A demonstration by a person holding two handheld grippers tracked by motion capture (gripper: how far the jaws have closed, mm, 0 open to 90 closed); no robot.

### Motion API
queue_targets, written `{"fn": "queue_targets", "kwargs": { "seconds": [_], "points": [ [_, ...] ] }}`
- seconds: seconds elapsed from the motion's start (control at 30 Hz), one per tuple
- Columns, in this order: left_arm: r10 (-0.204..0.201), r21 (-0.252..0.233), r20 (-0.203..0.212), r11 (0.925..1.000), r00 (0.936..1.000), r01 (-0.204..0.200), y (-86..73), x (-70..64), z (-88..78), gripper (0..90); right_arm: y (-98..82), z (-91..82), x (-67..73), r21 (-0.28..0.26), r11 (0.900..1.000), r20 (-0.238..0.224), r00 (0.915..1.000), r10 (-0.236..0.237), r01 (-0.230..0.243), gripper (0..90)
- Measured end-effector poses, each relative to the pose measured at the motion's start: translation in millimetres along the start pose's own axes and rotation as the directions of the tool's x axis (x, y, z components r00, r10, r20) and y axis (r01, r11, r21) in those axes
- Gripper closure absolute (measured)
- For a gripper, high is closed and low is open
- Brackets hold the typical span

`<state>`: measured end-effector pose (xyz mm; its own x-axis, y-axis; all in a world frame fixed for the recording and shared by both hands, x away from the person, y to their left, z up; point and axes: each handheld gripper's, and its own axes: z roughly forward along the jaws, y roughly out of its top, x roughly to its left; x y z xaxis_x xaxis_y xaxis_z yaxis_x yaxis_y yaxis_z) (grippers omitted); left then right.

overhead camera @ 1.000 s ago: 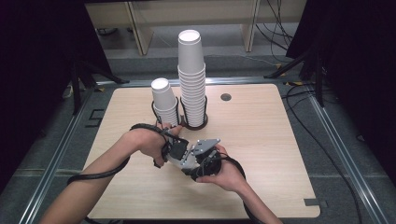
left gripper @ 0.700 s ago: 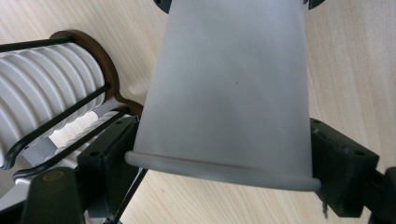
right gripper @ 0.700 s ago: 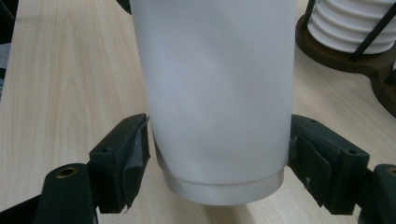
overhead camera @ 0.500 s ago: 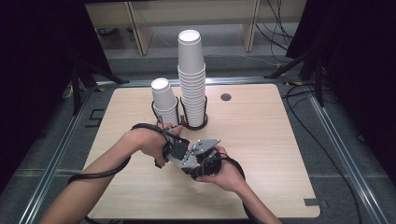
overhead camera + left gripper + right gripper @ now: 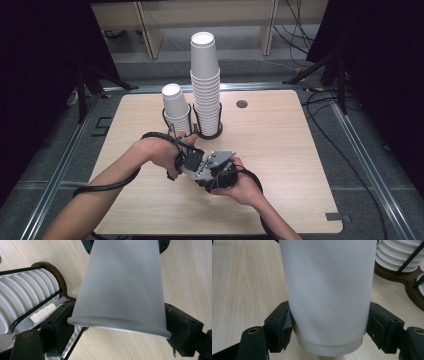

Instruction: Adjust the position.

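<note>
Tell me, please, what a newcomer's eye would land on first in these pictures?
Probably the tall stack of white paper cups in a black wire holder at the table's far middle, with a shorter stack to its left. Nearer the person, the left gripper and right gripper meet at one white cup: the left stands at its rolled rim, the right near its base.
</note>
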<state>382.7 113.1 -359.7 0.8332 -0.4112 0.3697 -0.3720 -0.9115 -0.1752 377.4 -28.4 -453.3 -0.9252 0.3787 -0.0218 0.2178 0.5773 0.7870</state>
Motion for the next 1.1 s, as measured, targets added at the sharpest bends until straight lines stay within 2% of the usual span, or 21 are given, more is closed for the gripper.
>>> {"fn": "queue_targets", "kwargs": {
  "seconds": [0.03, 0.1, 0.13, 0.2, 0.23, 0.27, 0.3, 0.4, 0.53, 0.57, 0.63, 0.7, 0.73, 0.77, 0.8, 0.87, 0.93, 0.97, 1.03, 1.07, 1.1],
  "points": [
    [0.0, -0.004, -0.002, 1.0, 1.0, 0.0, -0.1, 0.2, -0.6, 16.3, 0.0, -0.5, -1.5, -0.012, 0.999, 0.012, 0.9992, -0.037, 0.037, 27.9],
    [0.005, -0.017, -0.015, 0.9998, 0.9999, -0.006, -1.0, 1.2, -1.7, 14.6, -1.1, -1.9, 1.0, -0.019, 1.0, 0.017, 0.9998, -0.01, 0.011, 28.1],
    [0.003, -0.026, -0.021, 0.9996, 0.9998, -0.004, -1.9, 1.8, -2.1, 13.8, -0.9, -3.0, -2.0, -0.029, 0.997, 0.04, 0.9971, -0.066, 0.067, 28.1],
    [-0.03, -0.058, -0.022, 0.9979, 0.9993, 0.029, -5.2, 1.3, -2.4, 12.4, -2.7, -5.3, -0.8, -0.023, 0.999, 0.047, 0.9978, -0.046, 0.047, 28.2],
    [-0.048, -0.08, -0.025, 0.9958, 0.9985, 0.046, -7.0, 1.2, -2.7, 11.5, -2.5, -6.6, -3.1, -0.036, 0.995, 0.062, 0.9941, -0.089, 0.091, 28.2],
    [-0.059, -0.102, -0.033, 0.9932, 0.9977, 0.055, -9.0, 1.1, -2.8, 10.7, -4.0, -8.0, 0.2, -0.042, 0.998, 0.069, 0.9963, -0.051, 0.054, 28.2],
    [-0.075, -0.129, -0.037, 0.9892, 0.9965, 0.069, -11.2, 0.7, -2.5, 9.1, -5.6, -10.3, -0.6, -0.047, 0.997, 0.07, 0.9957, -0.061, 0.064, 28.3],
    [-0.12, -0.208, -0.061, 0.9725, 0.9909, 0.105, -18.6, 1.8, -1.5, 7.8, -7.9, -11.9, -2.4, -0.059, 0.995, 0.079, 0.9936, -0.08, 0.085, 28.3],
    [-0.232, -0.304, -0.041, 0.9296, 0.9719, 0.209, -31.1, -0.4, 1.7, 5.9, -13.8, -14.8, -4.0, -0.08, 0.993, 0.106, 0.991, -0.082, 0.09, 28.2],
    [-0.256, -0.327, -0.036, 0.9165, 0.9659, 0.231, -34.1, -1.2, 2.2, 5.6, -15.7, -15.8, -2.1, -0.08, 0.995, 0.106, 0.9932, -0.047, 0.056, 28.2],
    [-0.305, -0.378, -0.03, 0.8852, 0.952, 0.271, -40.2, -3.3, 4.2, 5.4, -18.2, -17.5, -4.5, -0.097, 0.992, 0.119, 0.9907, -0.066, 0.078, 28.2],
    [-0.353, -0.423, -0.017, 0.8502, 0.9355, 0.313, -46.5, -5.3, 6.0, 4.7, -21.2, -19.8, -4.6, -0.111, 0.992, 0.124, 0.9913, -0.046, 0.06, 28.2],
    [-0.383, -0.448, -0.007, 0.8272, 0.9237, 0.339, -49.6, -6.1, 7.0, 4.4, -22.6, -21.0, -4.8, -0.116, 0.992, 0.125, 0.9913, -0.042, 0.056, 28.2],
    [-0.399, -0.464, 0.0, 0.8122, 0.917, 0.353, -53.1, -6.4, 7.8, 4.3, -23.7, -22.1, -6.2, -0.127, 0.989, 0.143, 0.9879, -0.06, 0.079, 28.2],
    [-0.419, -0.481, 0.005, 0.7952, 0.908, 0.37, -56.3, -7.3, 8.9, 4.1, -25.2, -23.3, -5.4, -0.134, 0.989, 0.145, 0.9887, -0.039, 0.059, 28.1],
    [-0.462, -0.512, 0.032, 0.7543, 0.8864, 0.411, -61.8, -10.1, 12.7, 4.0, -27.6, -26.2, -6.6, -0.148, 0.987, 0.169, 0.9847, -0.044, 0.07, 28.1],
    [-0.499, -0.538, 0.058, 0.714, 0.8646, 0.448, -66.7, -13.9, 17.5, 3.6, -30.3, -28.9, -5.1, -0.169, 0.985, 0.172, 0.9851, 0.008, 0.021, 28.1],
    [-0.519, -0.549, 0.069, 0.6932, 0.852, 0.467, -69.1, -15.8, 19.7, 3.2, -31.2, -30.7, -7.1, -0.176, 0.984, 0.189, 0.982, -0.007, 0.041, 28.1],
    [-0.567, -0.583, 0.104, 0.6311, 0.8175, 0.511, -73.0, -18.8, 24.5, 3.3, -33.4, -33.0, -7.1, -0.187, 0.982, 0.19, 0.9813, 0.029, 0.008, 28.0],
    [-0.587, -0.595, 0.123, 0.6018, 0.8005, 0.533, -74.6, -20.1, 26.7, 3.2, -34.0, -34.8, -9.0, -0.194, 0.981, 0.203, 0.979, 0.018, 0.022, 28.0],
    [-0.603, -0.602, 0.146, 0.5747, 0.7842, 0.554, -75.9, -21.3, 28.9, 3.4, -34.7, -36.1, -8.4, -0.203, 0.979, 0.201, 0.9786, 0.046, -0.004, 28.0]
  ]
}}
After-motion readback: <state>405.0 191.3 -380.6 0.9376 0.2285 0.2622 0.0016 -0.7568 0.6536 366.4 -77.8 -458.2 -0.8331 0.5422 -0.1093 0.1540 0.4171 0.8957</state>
